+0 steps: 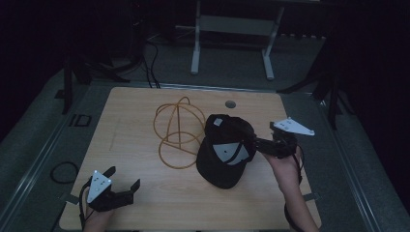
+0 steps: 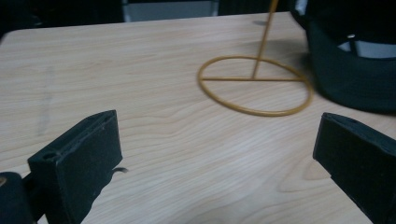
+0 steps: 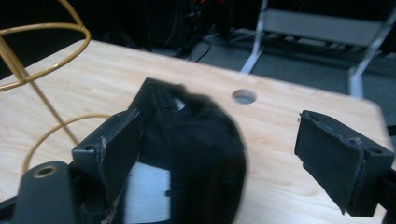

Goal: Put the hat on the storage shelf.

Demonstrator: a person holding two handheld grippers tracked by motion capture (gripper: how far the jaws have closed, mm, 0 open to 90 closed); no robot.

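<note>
Dark floor and a pale metal frame lie beyond the light wooden counter [image 1: 145, 203]. At its near left corner the left hand-held gripper [image 1: 124, 178] hovers just above the wood with its jaws spread wide and nothing between them. Toward the right, the right hand-held gripper [image 1: 247, 141] reaches in to the black cap [image 1: 223, 151]; its jaws stand wide apart, one jaw against the cap's cloth, though a firm hold cannot be told. That cap sits right of centre, tilted so its white inner lining shows, its brim toward the near side. Just left of it stands a yellow wire stand [image 1: 177, 130], round base flat on the wood.
</note>
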